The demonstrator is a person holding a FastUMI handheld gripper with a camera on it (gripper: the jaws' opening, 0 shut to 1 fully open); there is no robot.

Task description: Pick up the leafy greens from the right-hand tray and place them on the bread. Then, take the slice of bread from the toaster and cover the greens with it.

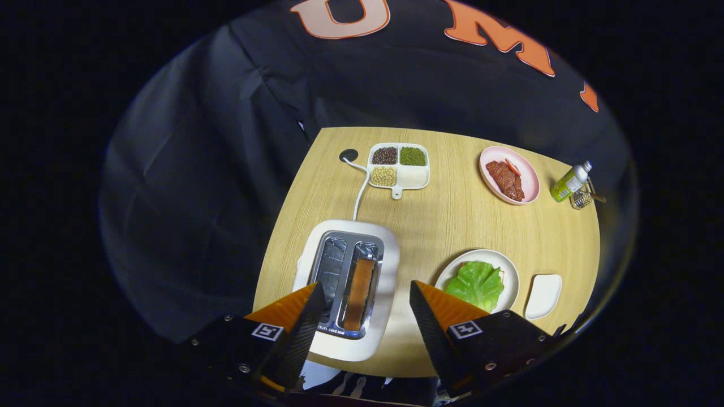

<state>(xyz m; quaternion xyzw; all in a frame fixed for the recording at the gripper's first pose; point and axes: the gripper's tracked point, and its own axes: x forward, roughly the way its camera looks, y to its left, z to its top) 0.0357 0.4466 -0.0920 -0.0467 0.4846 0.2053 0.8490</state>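
- gripper (366, 297) fingers wide apart, holding nothing, above toaster (346, 285)
- bread slice (360, 294) upright in right slot
- leafy greens (476, 284) on plate (511, 274), right of toaster

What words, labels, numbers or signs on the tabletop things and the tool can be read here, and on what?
Bottle: label too small and blurred to read.
Square markers on the tool: coded patterns, no words; its fingers stand open over the toaster.
No other text can be read.
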